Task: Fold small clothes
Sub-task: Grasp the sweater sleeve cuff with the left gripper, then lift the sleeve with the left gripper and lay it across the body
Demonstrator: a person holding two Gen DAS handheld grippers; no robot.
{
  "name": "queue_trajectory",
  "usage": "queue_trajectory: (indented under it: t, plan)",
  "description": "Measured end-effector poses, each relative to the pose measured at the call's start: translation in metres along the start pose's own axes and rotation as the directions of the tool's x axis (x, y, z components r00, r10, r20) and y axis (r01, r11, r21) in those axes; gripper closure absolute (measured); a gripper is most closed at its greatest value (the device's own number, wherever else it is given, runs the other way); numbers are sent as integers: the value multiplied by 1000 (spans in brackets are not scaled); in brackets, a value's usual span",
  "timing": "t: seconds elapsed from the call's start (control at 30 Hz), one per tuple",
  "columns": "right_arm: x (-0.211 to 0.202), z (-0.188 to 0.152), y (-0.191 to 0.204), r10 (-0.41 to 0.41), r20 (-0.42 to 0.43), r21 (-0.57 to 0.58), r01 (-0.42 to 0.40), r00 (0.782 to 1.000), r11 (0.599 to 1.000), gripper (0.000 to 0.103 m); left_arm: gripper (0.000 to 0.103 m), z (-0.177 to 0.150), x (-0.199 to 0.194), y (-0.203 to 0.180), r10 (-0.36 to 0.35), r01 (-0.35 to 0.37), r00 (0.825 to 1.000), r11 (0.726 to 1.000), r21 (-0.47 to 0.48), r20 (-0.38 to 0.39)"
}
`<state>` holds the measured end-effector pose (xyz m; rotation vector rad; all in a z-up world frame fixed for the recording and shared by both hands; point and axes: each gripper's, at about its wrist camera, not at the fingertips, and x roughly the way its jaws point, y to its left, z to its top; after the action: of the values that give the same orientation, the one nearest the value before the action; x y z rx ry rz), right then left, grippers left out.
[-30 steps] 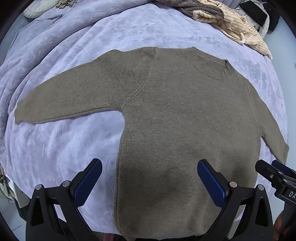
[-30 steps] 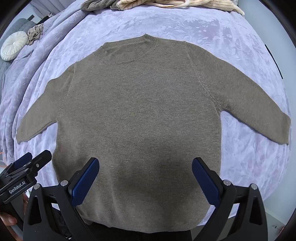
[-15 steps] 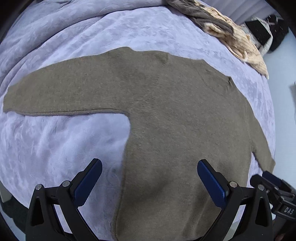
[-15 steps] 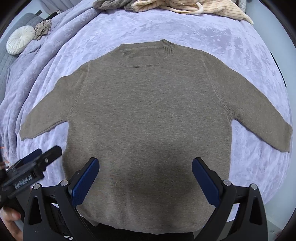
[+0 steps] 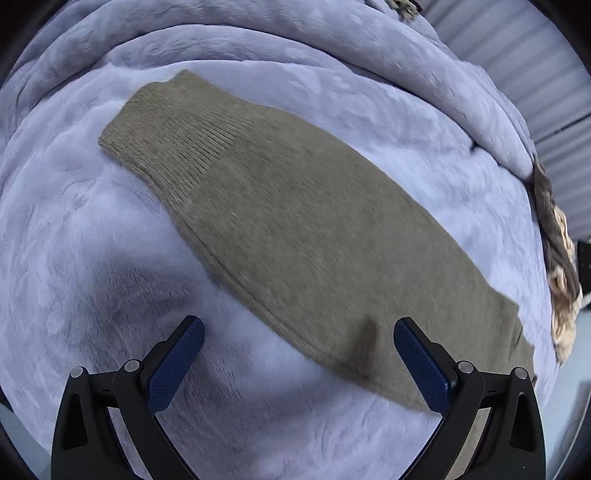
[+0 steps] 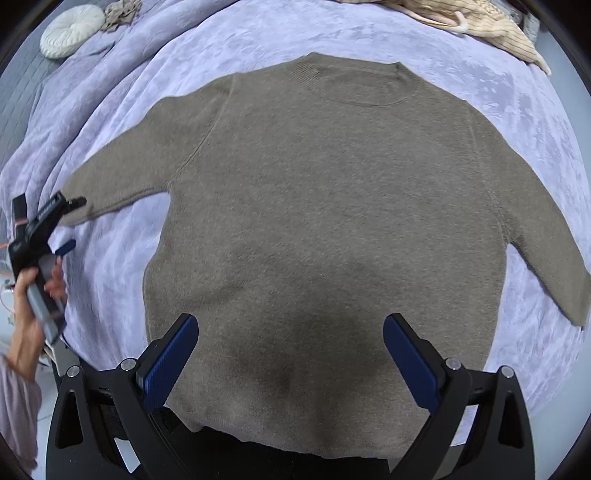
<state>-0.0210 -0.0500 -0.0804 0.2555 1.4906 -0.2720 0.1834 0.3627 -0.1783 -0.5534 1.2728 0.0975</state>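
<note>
An olive-brown knit sweater (image 6: 332, 206) lies flat on a lilac blanket, both sleeves spread out. In the left wrist view its left sleeve (image 5: 295, 229) runs diagonally, ribbed cuff (image 5: 166, 125) at the upper left. My left gripper (image 5: 295, 365) hovers open over the sleeve's lower edge; in the right wrist view the left gripper (image 6: 66, 225) sits at the cuff, held by a hand (image 6: 26, 295). My right gripper (image 6: 291, 362) hangs open above the sweater's hem, nothing between its blue pads (image 6: 170, 362).
The lilac blanket (image 6: 118, 280) covers the whole bed. A pile of beige and grey clothes (image 6: 491, 26) lies at the far right edge, and a round white cushion (image 6: 72, 31) at the far left. Blanket folds (image 5: 258, 55) rise behind the sleeve.
My left gripper has swung left and down, from over the sweater's body to close above the left sleeve near its cuff. The right gripper has shifted slightly right above the hem.
</note>
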Motion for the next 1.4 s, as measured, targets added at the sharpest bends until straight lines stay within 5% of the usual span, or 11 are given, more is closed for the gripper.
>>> queue_trajectory:
  t: [0.17,0.23,0.43,0.57,0.83,0.97,1.1,1.13,1.17,1.2,1.4]
  plan:
    - [9,-3,9,9,-18,-16,-10,1000,1000,2,83,11,3,7,35,-34,999,999,-20,24]
    - [11,-4,11,21,-22,-16,-21,1000,1000,2,91,11,-4,2,-9,8,999,1000,18,38]
    - [9,-8,9,54,2,-4,-54,999,999,2,91,-3,-58,-56,-97,58,982,972,229,164]
    - [1,-14,-5,65,28,27,-66,997,997,2,91,-29,-92,-130,-223,133,957,906,401,187]
    - [-12,-27,-65,52,75,157,-63,996,985,2,91,-143,-89,-302,-383,267,924,666,696,12]
    - [-6,-37,-101,41,66,233,-56,997,971,2,91,-213,-47,-363,-321,266,942,537,800,-98]
    - [2,-45,-128,32,43,282,-43,999,958,2,87,-272,-16,-368,-206,223,968,436,872,-145]
    - [5,-46,-134,30,38,291,-40,999,956,2,62,-280,-11,-369,-186,215,972,429,877,-147]
    - [6,-47,-137,28,35,297,-37,999,954,2,20,-283,-7,-366,-167,196,977,433,880,-136]
    - [8,-47,-141,26,32,302,-34,999,953,2,7,-286,-8,-363,-149,166,983,442,882,-110]
    - [7,-27,-149,0,60,286,-17,998,958,2,5,-261,-45,-323,-140,19,989,477,879,55]
